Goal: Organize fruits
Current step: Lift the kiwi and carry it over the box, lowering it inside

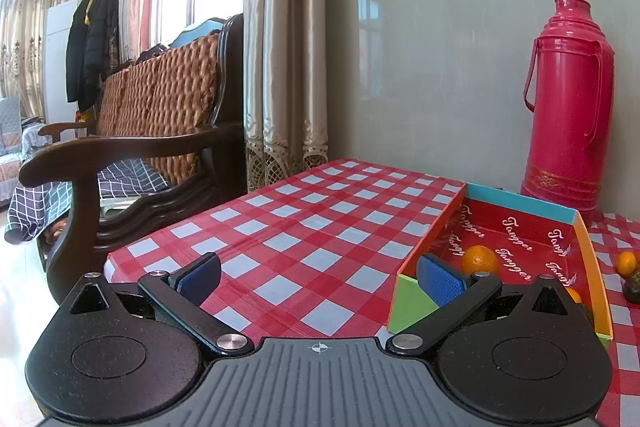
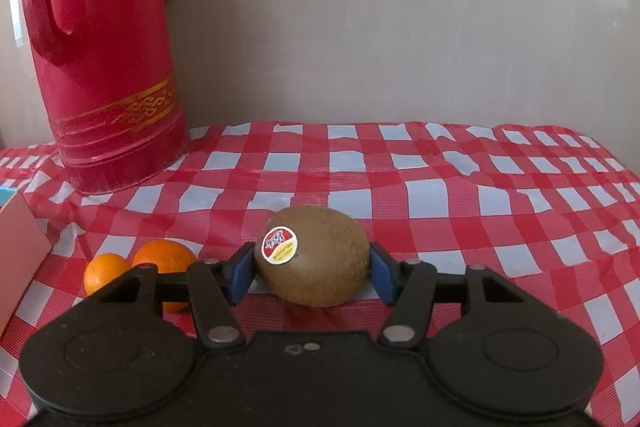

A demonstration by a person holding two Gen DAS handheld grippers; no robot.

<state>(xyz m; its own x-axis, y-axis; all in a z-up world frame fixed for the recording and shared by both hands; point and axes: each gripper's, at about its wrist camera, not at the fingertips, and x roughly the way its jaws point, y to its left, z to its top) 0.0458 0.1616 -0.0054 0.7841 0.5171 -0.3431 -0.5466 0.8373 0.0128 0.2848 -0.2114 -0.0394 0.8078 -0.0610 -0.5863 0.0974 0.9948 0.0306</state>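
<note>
A brown kiwi (image 2: 316,259) with a round sticker rests on the red-and-white checked tablecloth (image 2: 440,195). My right gripper (image 2: 312,273) is shut on it, a blue pad touching each side. Two oranges (image 2: 105,273) (image 2: 166,259) lie just left of that gripper. In the left wrist view, a shallow colourful box (image 1: 516,231) with a red inside holds an orange (image 1: 479,259), and a second orange (image 1: 574,295) peeks out behind my finger. My left gripper (image 1: 318,277) hangs open over the cloth with nothing in it, its right finger in front of the box's near corner.
A tall red thermos (image 1: 568,99) (image 2: 104,59) stands against the wall behind the box. An orange (image 1: 626,263) and a dark fruit (image 1: 634,289) lie right of the box. A wooden sofa (image 1: 160,147) sits past the table's left edge. The box's outer corner (image 2: 16,247) shows at left.
</note>
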